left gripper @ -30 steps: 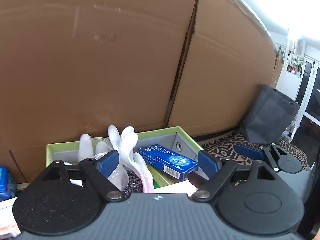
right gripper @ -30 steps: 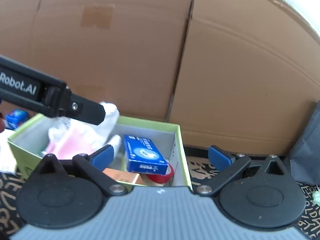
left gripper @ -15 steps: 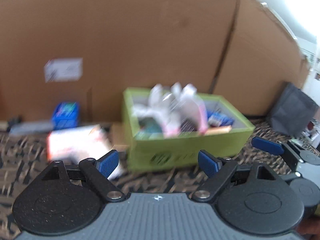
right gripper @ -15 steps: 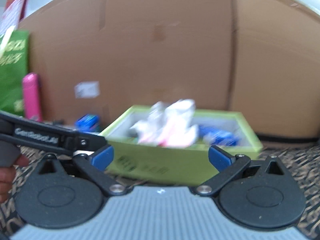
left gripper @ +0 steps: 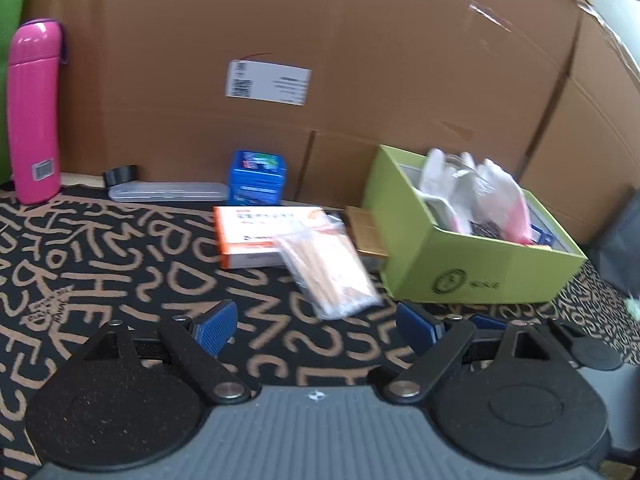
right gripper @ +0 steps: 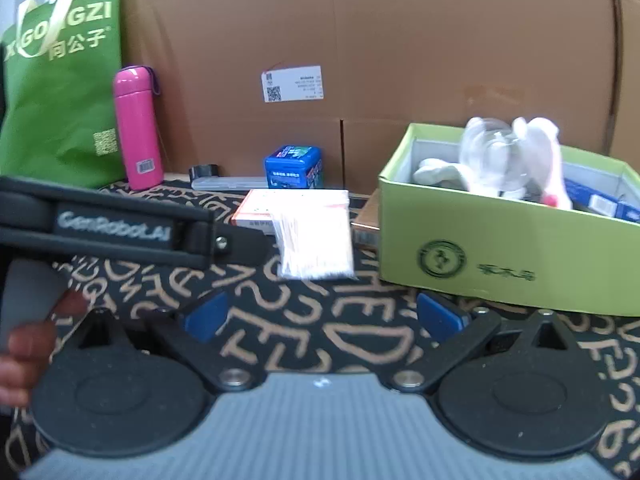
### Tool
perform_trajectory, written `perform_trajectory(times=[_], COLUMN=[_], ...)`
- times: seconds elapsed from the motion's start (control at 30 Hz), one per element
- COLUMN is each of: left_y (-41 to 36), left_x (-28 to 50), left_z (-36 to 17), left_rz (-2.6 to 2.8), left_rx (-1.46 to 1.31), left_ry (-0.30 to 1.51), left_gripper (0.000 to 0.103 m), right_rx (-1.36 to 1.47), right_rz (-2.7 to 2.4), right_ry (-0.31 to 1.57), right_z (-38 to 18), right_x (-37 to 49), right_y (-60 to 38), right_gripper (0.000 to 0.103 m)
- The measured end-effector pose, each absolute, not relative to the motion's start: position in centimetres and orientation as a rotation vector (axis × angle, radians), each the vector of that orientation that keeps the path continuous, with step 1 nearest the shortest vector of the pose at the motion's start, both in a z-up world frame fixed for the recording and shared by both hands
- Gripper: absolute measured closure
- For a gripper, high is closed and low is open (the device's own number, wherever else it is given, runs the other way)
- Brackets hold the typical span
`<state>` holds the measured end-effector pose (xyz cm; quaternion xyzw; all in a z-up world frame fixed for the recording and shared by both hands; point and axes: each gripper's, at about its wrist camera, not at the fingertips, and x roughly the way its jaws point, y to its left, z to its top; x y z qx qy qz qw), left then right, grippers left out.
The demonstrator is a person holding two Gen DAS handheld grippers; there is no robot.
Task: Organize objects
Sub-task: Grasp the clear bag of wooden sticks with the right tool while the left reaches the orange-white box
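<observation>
A green cardboard box (left gripper: 472, 264) (right gripper: 504, 248) stands at the right on a black patterned mat, holding white gloves (left gripper: 476, 188) (right gripper: 512, 156) and a blue carton (right gripper: 604, 200). Left of it lie a clear bag of wooden sticks (left gripper: 324, 268) (right gripper: 312, 236) and, partly under the bag, an orange-and-white carton (left gripper: 256, 236) (right gripper: 256, 210). My left gripper (left gripper: 316, 322) hangs open and empty above the mat, short of the bag. In the right wrist view my right gripper (right gripper: 320, 316) is open and empty too, with the left tool's body (right gripper: 120, 232) crossing at the left.
A blue tin (left gripper: 258, 178) (right gripper: 294, 166), a clear flat case (left gripper: 168, 192), a black tape roll (left gripper: 120, 175) and a pink flask (left gripper: 34, 112) (right gripper: 136, 128) line the tall cardboard wall (left gripper: 320, 40). A green bag (right gripper: 60, 88) stands far left. A hand (right gripper: 24, 344) holds the left tool.
Both grippers have drawn back from over the green box and swung left; the box now sits at the right and the mat with the loose items fills the view. Both stayed open.
</observation>
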<state>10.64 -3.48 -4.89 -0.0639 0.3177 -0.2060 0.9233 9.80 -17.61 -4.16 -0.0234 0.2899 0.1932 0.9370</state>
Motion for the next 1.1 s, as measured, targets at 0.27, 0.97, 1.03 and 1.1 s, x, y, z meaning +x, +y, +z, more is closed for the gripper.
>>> perform_trajectory(times=[0.27, 0.97, 1.03, 1.1], left_y=[-1.6, 1.4, 1.6, 1.7], left_x=[12.8, 18.0, 18.4, 18.6], left_z=[-5.6, -6.9, -6.5, -6.0], left_rz=[-0.391, -0.315, -0.326, -0.334], left_rx=[-0.187, -0.281, -0.293, -0.295], left_ry=[0.687, 0.745, 0.736, 0.721], left_gripper=[0.014, 0.014, 0.014, 0.014], right_rx=[-0.050, -0.126, -0.137, -0.142], right_rz=[0.286, 0.360, 0.329, 0.327], right_ry=[0.675, 0.675, 0.639, 0.609], right_z=[-5.9, -6.6, -6.8, -6.7], right_x=[15.2, 14.9, 15.1, 15.2], right_y=[-14.4, -11.0, -10.8, -10.7], right_gripper=[0.009, 0.070, 0.039, 0.028])
